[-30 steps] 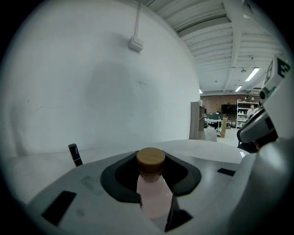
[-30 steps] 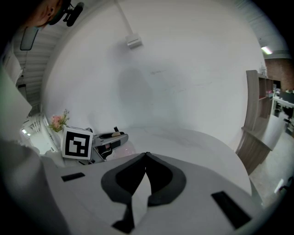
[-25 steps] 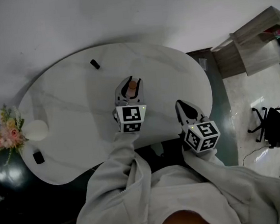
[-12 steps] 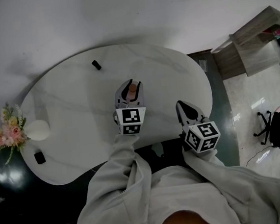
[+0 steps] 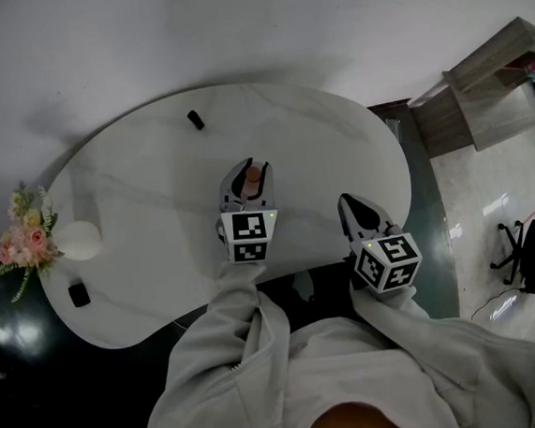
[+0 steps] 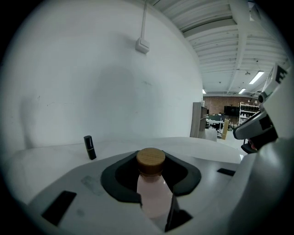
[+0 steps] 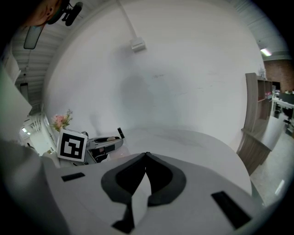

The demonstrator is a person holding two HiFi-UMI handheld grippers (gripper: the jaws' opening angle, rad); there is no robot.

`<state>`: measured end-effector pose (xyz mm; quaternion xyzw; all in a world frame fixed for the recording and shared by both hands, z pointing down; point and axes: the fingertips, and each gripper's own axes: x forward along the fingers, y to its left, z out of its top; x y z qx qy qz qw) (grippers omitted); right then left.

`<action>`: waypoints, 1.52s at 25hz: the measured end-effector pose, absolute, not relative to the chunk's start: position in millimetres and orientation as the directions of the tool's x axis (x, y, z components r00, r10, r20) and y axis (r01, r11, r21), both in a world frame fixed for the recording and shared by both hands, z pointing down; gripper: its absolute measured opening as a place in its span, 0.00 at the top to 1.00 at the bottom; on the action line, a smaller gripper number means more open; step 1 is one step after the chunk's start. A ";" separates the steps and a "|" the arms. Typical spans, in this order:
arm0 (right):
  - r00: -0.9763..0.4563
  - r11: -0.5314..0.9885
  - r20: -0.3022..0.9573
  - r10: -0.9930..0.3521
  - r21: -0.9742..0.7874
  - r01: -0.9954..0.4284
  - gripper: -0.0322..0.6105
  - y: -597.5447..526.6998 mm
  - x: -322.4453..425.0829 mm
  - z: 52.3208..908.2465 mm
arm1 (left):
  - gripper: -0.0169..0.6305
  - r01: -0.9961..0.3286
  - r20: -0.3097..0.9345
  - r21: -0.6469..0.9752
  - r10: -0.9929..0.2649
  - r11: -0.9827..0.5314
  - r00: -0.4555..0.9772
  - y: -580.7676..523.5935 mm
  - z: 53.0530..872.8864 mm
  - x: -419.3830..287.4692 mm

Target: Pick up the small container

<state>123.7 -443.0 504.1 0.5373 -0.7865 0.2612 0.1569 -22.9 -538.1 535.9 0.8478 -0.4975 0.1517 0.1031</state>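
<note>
The small container (image 5: 252,175) is a pale pink bottle with a round wooden cap. It stands upright between the jaws of my left gripper (image 5: 248,169) over the middle of the white table (image 5: 143,192). In the left gripper view the bottle (image 6: 154,195) fills the gap and both jaws press on its sides. Whether its base touches the table is hidden. My right gripper (image 5: 348,201) hangs near the table's front edge, to the right of the left one. Its jaws meet at the tips (image 7: 146,155) with nothing between them.
A small black upright object (image 5: 195,119) stands at the far side of the table. A white vase with pink flowers (image 5: 29,231) and a black block (image 5: 79,294) sit at the left end. A wooden shelf unit (image 5: 490,83) and an office chair (image 5: 533,239) stand right of the table.
My left gripper has drawn back a little toward the person with the bottle still in it. The right gripper has stayed put.
</note>
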 end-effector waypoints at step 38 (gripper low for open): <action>-0.442 0.401 0.423 -0.791 -0.187 -0.897 0.87 -441.5 86.3 474.5 | 0.79 -0.952 0.348 0.046 -0.888 -0.304 0.300 -428.3 479.9 -143.4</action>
